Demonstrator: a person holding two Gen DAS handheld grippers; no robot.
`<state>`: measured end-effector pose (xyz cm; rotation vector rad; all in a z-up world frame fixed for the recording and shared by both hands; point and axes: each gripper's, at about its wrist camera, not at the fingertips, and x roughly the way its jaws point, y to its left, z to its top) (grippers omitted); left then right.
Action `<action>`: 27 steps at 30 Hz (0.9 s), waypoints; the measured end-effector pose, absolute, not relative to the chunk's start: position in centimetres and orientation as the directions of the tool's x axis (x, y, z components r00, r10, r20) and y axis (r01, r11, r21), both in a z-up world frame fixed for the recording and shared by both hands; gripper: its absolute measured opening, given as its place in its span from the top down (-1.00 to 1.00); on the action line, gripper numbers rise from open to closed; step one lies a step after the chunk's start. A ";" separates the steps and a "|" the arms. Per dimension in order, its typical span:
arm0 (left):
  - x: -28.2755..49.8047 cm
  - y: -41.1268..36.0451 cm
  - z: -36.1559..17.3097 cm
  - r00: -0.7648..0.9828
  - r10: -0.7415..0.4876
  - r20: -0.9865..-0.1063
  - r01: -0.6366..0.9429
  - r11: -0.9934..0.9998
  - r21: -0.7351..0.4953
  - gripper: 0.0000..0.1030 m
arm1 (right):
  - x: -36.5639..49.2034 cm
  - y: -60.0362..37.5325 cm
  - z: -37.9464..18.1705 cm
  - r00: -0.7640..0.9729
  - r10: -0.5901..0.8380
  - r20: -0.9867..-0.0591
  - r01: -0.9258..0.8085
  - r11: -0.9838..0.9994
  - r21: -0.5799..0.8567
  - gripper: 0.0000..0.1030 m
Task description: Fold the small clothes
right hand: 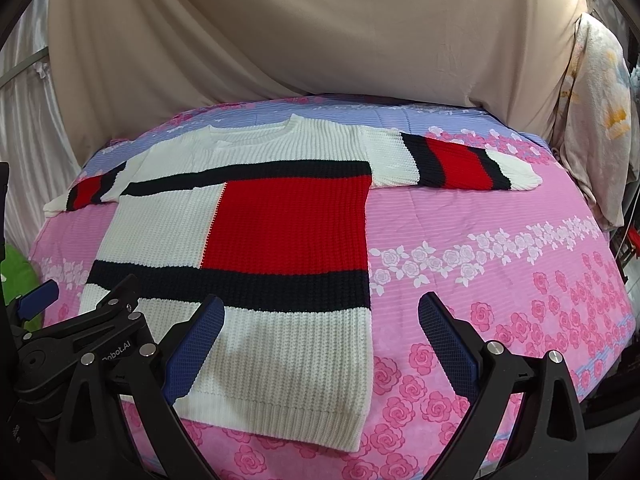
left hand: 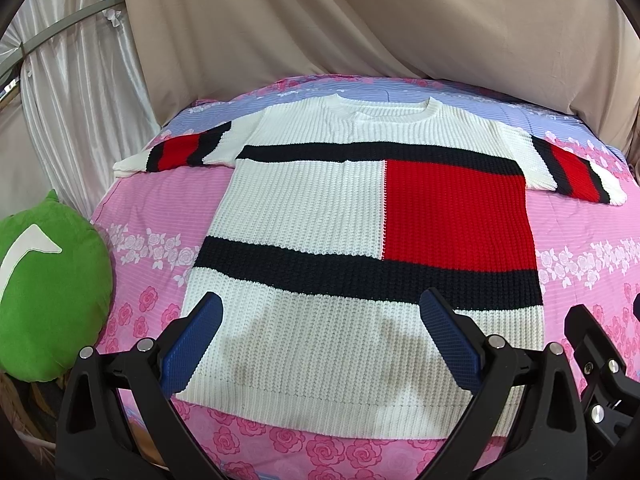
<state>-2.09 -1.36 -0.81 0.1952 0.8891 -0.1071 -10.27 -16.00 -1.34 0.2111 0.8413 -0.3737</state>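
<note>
A white knit sweater [left hand: 304,208] with black bands and a red block lies flat, face up, on the pink floral bed cover [left hand: 152,216], sleeves spread to both sides. It also shows in the right wrist view [right hand: 168,224]. My left gripper [left hand: 320,304] is open and empty above the sweater's hem. My right gripper [right hand: 322,308] is open and empty above the hem's right corner. The right gripper's body shows at the right edge of the left wrist view [left hand: 600,364], and the left gripper's body shows at the left of the right wrist view [right hand: 80,332].
A green plush cushion [left hand: 48,300] lies at the bed's left edge. A beige sheet [left hand: 400,20] hangs behind the bed, with pale curtains [left hand: 72,80] to the left. A draped patterned cloth [right hand: 596,120] hangs at the right. Bare pink cover [right hand: 500,260] lies right of the sweater.
</note>
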 end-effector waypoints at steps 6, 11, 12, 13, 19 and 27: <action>-2.2 -1.3 -0.8 0.625 -0.011 -0.780 0.174 0.977 0.125 -0.87 | -10.2 -16.0 -1.4 0.606 -0.238 -0.759 0.403 0.915 0.035 -0.87; -2.1 -1.1 -1.0 0.616 -0.019 -0.787 0.177 0.977 0.116 -0.88 | -9.5 -15.8 -1.9 0.598 -0.225 -0.769 0.395 0.918 0.038 -0.87; -1.8 -0.9 -1.0 0.612 -0.027 -0.791 0.176 0.979 0.103 -0.88 | -9.2 -16.1 -2.2 0.602 -0.205 -0.772 0.381 0.923 0.052 -0.87; -1.6 -0.6 -0.9 0.611 -0.033 -0.791 0.167 0.982 0.087 -0.88 | -8.9 -16.7 -2.3 0.603 -0.198 -0.773 0.382 0.922 0.061 -0.87; 1.3 0.6 -0.8 0.579 -0.066 -0.813 0.103 0.995 -0.007 -0.90 | -7.1 -29.7 -4.0 0.563 -0.234 -0.793 0.553 0.819 0.151 -0.87; 3.9 0.1 -1.8 0.571 -0.046 -0.820 0.040 0.999 -0.028 -0.90 | -2.8 -54.6 -8.5 0.489 -0.335 -0.805 0.785 0.571 0.240 -0.84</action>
